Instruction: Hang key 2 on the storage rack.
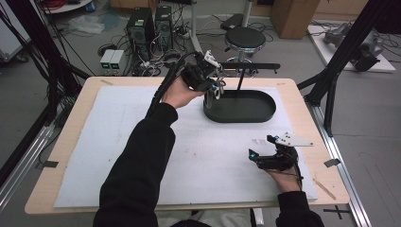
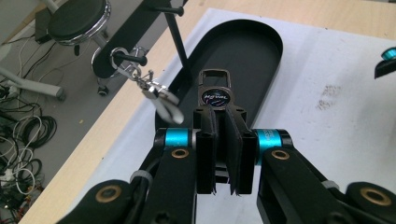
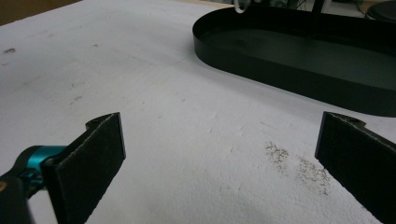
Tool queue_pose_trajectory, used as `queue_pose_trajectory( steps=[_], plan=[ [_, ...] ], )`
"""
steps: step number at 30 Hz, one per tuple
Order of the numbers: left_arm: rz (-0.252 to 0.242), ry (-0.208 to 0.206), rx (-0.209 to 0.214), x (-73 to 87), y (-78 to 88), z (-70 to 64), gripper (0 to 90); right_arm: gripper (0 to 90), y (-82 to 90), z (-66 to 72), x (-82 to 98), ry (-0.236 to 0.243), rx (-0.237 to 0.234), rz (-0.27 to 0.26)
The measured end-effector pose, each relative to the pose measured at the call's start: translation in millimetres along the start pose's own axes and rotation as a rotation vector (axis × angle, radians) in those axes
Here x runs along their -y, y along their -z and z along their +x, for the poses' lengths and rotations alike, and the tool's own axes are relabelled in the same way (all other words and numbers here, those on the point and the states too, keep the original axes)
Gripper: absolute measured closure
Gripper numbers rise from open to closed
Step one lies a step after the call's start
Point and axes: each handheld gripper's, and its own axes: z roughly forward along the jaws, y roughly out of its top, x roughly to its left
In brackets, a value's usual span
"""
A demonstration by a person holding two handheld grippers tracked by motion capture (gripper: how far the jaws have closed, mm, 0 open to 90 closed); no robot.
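above one tray (image 2: 273,44), two keychains: one (image 2: 215,95) clamped, one (image 2: 156,91) hung.

The keyring (image 2: 215,93) looks like dark metal with a glossy round badge; the clip (image 2: 161,95) on the peg is shiny metal; the oval tray (image 1: 246,112) is matt black; the table (image 1: 71,127) edge is pale wood

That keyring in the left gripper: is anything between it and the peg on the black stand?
Yes. The keyring in the left gripper is near the peg, where a silver clip already hangs beside the upright post.
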Motion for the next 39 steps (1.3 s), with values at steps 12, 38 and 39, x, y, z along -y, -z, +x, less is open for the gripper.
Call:
queue_pose_trajectory(
  steps=[12,38,39],
  plan=[
    [-0.065,0.025,-0.020,-20.9,-7.5,6.6,83.0,0.9,0.4,-1.8,0.4,-0.011,0.003,-0.006],
    [-0.128,0.030,-0.162,-48.1,-75.4,-4.8,83.1,0.9,1.3,-4.8,0.6,-0.022,0.003,-0.011],
    [-0.125,0.033,-0.170,-48.0,-76.8,-3.6,83.1,0.9,1.3,-5.4,0.5,-0.017,0.005,-0.015]
  ],
)
